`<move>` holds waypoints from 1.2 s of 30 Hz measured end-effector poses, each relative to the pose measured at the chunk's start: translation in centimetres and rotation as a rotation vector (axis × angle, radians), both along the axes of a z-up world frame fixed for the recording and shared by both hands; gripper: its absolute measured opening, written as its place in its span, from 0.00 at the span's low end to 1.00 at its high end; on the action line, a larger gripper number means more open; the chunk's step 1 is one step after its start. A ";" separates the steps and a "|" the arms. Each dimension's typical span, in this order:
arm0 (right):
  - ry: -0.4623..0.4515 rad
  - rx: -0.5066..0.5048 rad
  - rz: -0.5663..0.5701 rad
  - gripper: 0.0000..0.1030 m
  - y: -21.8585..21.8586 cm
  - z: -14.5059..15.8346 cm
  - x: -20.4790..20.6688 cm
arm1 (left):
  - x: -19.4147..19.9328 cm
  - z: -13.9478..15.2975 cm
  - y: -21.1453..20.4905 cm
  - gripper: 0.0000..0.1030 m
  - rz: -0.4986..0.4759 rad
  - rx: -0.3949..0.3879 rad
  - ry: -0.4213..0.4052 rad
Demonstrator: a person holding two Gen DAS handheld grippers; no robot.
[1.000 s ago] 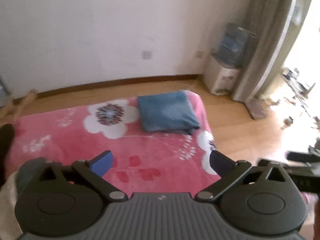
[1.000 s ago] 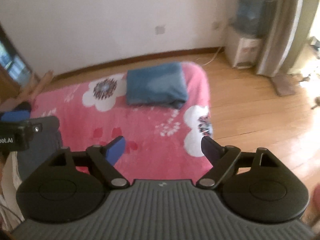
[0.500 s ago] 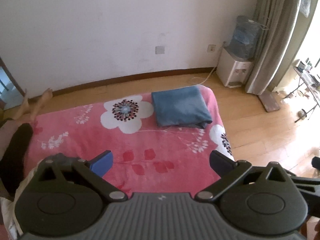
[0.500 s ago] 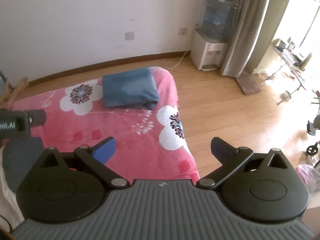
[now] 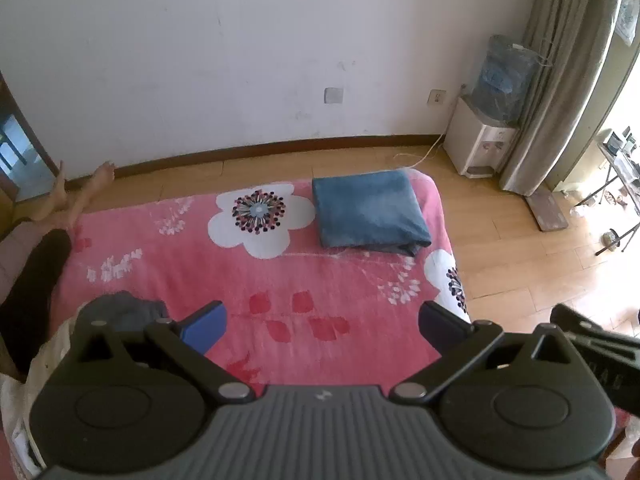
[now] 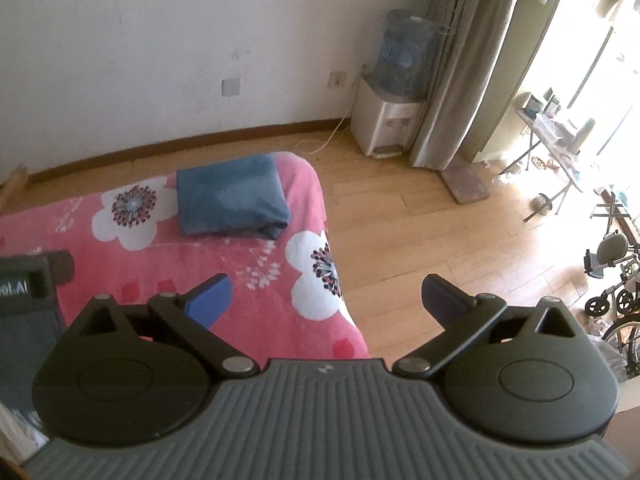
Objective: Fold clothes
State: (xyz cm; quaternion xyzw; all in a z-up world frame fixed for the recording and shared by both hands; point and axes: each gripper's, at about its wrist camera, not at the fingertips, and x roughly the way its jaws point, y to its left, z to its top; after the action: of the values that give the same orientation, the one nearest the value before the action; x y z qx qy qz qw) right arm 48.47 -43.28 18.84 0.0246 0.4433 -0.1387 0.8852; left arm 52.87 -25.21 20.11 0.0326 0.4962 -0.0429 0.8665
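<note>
Left gripper (image 5: 322,325) fingers spread wide, empty; right gripper (image 6: 326,297) likewise; folded blue garment (image 5: 368,209) on pink blanket (image 5: 280,288)

Home room, wood floor (image 5: 500,240), water dispenser (image 5: 484,140), curtain (image 5: 560,80), floral blanket (image 5: 280,280)

A pink blanket (image 5: 256,280) printed with large white flowers is lying spread over the wooden floor (image 5: 520,256), its right edge (image 6: 340,280) curving down onto the boards. A folded blue garment (image 5: 368,210) is sitting flat on the blanket near its far right corner, just beside one white flower. A crumpled dark grey garment (image 5: 120,308) is lying at the near left of the blanket. A water dispenser (image 5: 480,144) is standing on the floor against the wall.
</note>
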 end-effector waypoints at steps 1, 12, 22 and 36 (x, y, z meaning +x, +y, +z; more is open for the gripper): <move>-0.002 -0.004 -0.003 0.99 0.0 0.1 0.0 | -0.1 0.0 0.0 0.99 0.003 -0.003 -0.001; 0.039 -0.051 -0.001 0.99 0.7 -0.3 0.2 | -0.7 0.0 0.3 0.99 0.063 -0.009 -0.017; 0.050 -0.071 0.022 0.99 1.0 0.0 0.1 | -0.9 0.1 0.1 0.97 0.060 0.003 -0.021; 0.067 -0.063 0.023 0.99 0.9 -0.2 0.0 | -0.9 0.1 -0.4 0.97 0.057 0.016 -0.032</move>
State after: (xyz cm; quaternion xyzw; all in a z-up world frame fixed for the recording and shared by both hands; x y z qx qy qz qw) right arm 48.51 -42.42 18.63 -0.0128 0.4686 -0.1433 0.8716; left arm 51.95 -25.59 20.20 0.0261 0.4833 -0.0135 0.8750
